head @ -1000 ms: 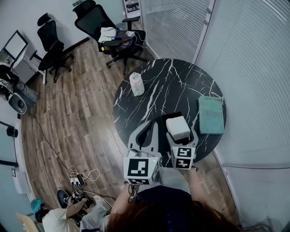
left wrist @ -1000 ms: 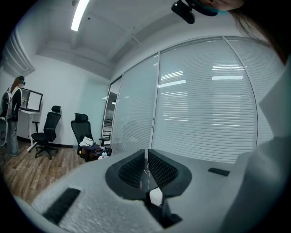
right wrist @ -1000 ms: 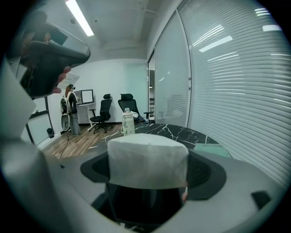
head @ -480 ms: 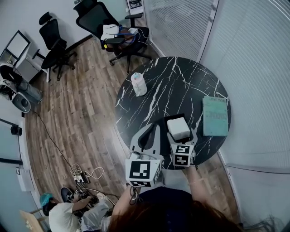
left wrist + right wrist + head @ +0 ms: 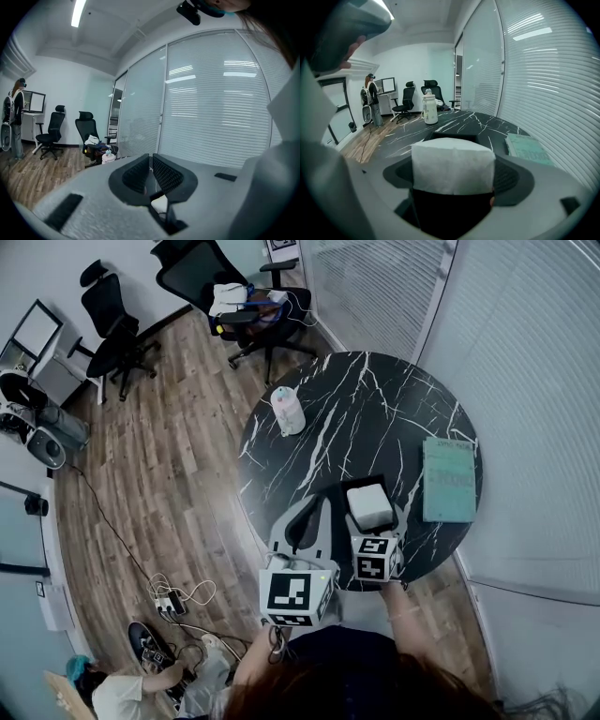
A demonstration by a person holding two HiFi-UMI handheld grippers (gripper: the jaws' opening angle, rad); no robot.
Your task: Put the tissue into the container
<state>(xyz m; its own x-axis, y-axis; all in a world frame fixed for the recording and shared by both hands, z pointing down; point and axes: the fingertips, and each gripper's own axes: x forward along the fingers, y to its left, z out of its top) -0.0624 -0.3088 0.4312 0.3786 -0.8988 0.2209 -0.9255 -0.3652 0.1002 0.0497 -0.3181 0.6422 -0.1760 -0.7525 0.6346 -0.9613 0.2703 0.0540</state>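
From the head view, a black container [image 5: 349, 486] sits on the marble table [image 5: 375, 409]. The white tissue [image 5: 369, 505] covers its near side, and I cannot tell whether the tissue is inside. My right gripper [image 5: 371, 517] clasps the tissue. My left gripper [image 5: 305, 521] hangs beside it over the table edge.

In the left gripper view, my left gripper [image 5: 151, 161] has its fingers pressed together on nothing and is aimed level towards the blinds.

In the right gripper view, the tissue [image 5: 453, 164] fills my right gripper [image 5: 453, 176], clamped from both sides. The container [image 5: 454, 136] shows its rim just beyond.
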